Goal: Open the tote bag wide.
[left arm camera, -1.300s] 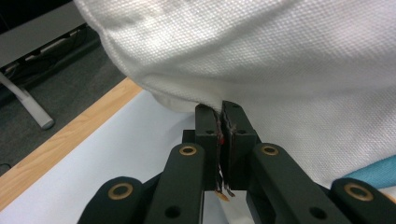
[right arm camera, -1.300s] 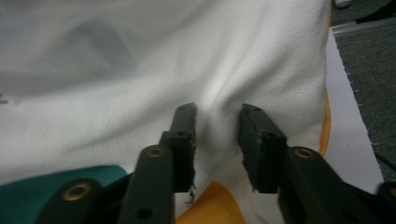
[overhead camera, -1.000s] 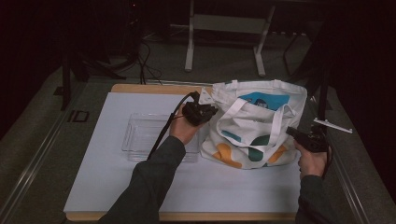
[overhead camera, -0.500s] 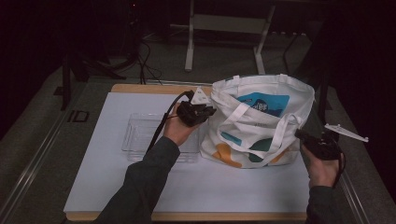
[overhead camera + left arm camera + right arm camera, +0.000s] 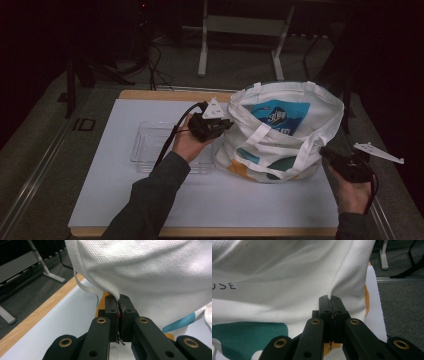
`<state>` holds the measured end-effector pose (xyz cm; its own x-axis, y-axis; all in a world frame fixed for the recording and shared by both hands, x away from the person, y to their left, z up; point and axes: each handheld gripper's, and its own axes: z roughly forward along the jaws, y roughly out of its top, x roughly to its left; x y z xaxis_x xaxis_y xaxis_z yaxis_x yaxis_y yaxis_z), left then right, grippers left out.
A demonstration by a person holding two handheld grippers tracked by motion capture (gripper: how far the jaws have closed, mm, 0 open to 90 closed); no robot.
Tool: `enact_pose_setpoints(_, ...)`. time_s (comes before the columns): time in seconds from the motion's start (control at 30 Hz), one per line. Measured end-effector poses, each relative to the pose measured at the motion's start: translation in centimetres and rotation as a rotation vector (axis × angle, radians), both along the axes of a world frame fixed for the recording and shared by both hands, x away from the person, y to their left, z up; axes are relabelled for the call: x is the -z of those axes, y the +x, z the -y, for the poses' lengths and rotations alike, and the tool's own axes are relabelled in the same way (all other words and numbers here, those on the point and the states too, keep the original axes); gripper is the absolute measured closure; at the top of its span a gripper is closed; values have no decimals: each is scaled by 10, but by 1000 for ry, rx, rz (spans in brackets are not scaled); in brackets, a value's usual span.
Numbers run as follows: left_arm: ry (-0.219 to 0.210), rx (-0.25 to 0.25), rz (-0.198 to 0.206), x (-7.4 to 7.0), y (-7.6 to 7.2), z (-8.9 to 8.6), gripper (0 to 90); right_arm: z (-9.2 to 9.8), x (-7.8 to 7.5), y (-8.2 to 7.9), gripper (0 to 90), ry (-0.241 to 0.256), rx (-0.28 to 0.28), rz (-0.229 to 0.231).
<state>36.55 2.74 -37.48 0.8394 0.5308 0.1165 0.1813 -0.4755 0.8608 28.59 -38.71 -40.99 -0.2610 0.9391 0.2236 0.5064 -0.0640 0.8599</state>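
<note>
A white canvas tote bag with teal and orange shapes stands on the white mat, its mouth held wide. A blue packet shows inside it. My left gripper is shut on the bag's left rim; in the left gripper view the cloth is pinched between the black jaws of the left gripper. My right gripper is shut on the bag's right side; the right gripper view has a fold of white cloth clamped in the right gripper.
A clear plastic tray lies on the white mat left of the bag, under my left forearm. The wooden table edge runs along the back. Cables and a white stand leg are on the floor beyond.
My right gripper has pulled the bag's right side outward and toward the near edge, widening the mouth. The left gripper has shifted slightly, still holding the left rim.
</note>
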Motion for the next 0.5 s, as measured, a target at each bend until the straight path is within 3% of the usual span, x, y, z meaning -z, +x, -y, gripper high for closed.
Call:
enact_pose_setpoints(0.13,-2,7,-6,3,-4,-1,874,-1,2,-6,895,-11,-9,4)
enact_pose_setpoints(0.5,47,33,-18,20,-14,2,871,-8,15,-17,895,-83,-27,-12)
